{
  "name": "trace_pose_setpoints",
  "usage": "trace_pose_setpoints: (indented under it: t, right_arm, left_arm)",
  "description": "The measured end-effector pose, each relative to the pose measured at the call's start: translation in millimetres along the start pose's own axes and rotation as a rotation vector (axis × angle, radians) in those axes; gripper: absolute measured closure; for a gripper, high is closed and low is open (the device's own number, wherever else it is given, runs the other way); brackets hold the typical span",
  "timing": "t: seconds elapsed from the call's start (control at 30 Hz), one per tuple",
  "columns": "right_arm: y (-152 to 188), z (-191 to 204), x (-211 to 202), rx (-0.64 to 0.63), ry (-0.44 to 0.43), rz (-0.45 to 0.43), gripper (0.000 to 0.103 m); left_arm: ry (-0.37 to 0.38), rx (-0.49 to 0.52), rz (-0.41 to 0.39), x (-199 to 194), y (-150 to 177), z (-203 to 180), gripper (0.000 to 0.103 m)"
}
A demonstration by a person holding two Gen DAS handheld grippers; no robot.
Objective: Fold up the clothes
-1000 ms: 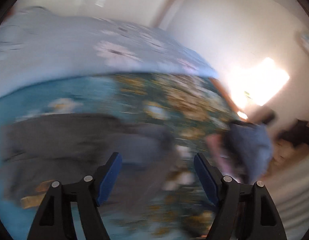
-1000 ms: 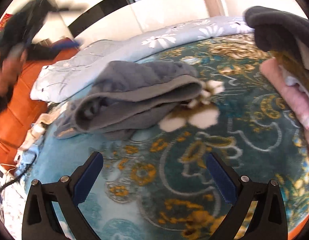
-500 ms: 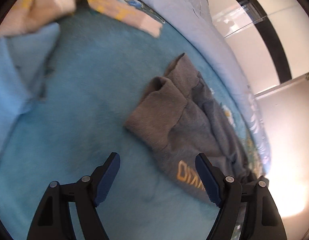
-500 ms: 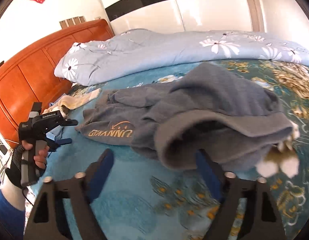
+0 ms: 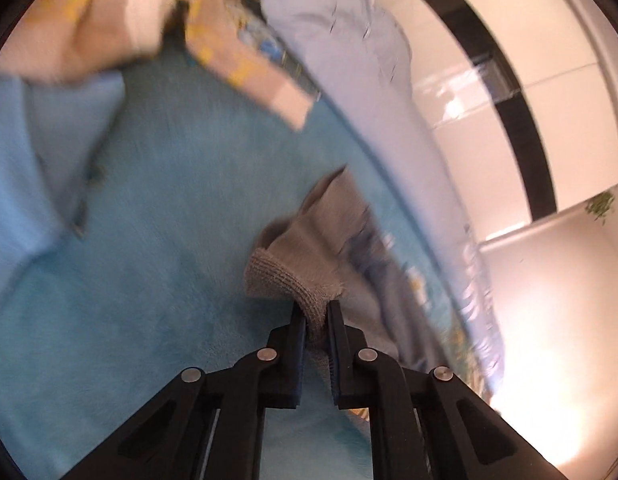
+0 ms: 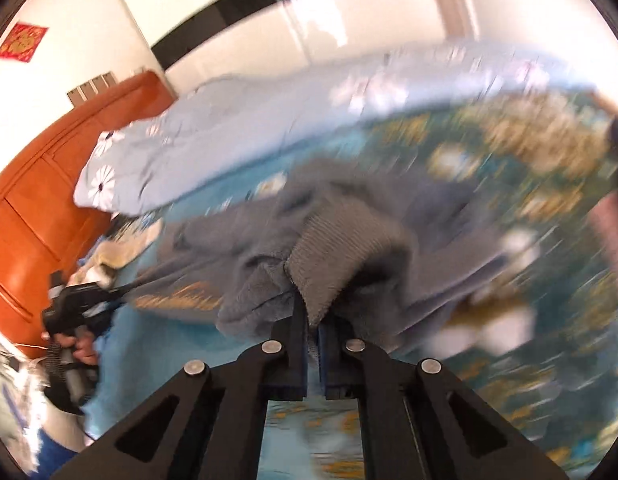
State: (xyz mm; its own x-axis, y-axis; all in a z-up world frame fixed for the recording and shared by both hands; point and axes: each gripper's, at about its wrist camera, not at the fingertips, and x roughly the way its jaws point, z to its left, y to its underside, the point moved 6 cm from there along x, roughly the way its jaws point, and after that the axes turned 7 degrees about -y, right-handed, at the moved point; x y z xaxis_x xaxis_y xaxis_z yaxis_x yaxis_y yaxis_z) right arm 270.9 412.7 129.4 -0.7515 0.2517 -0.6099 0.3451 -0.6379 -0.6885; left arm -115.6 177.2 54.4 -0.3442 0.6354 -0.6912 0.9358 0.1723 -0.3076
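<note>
A grey sweatshirt [image 5: 321,236] lies crumpled on the teal floral blanket [image 5: 161,280] of the bed. My left gripper [image 5: 317,312] is shut on the ribbed cuff of one sleeve. In the right wrist view the sweatshirt [image 6: 349,216] spreads across the bed, with yellow lettering low on its left. My right gripper [image 6: 313,320] is shut on another ribbed grey edge of it. The left gripper also shows in the right wrist view [image 6: 81,304], held in a hand at the far left. Both views are blurred.
A light blue floral duvet [image 6: 229,120] lies along the far side of the bed. A beige and yellow garment [image 5: 121,28] and a light blue garment [image 5: 25,168] lie near the left gripper. An orange wooden headboard [image 6: 37,200] stands at the left.
Both grippers were open and apart from the sweatshirt. Each has moved in and shut on a ribbed grey edge of it.
</note>
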Motion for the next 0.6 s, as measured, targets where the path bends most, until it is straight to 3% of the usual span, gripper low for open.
trace_pose_setpoints:
  t: [0.17,0.3,0.47,0.6]
  right_arm:
    - [-18,-32,-78,-0.067,0.139,-0.105,0.099]
    - [-14,-67,-115,-0.007,0.170,-0.133,0.099]
    - [2,-94,-129,0.044,0.188,-0.116,0.099]
    - [18,-113,-136,0.078,0.191,-0.090,0.099]
  left_arm:
    - [0.054,0.016,-0.121,-78,-24,-4,0.093]
    - [0.037,0.069,-0.246,-148,-40,8,0.093]
    - [-0.056,0.106,-0.301,-196,-48,41,0.093]
    - [-0.140,0.117,-0.282,-197,-36,87,0.093]
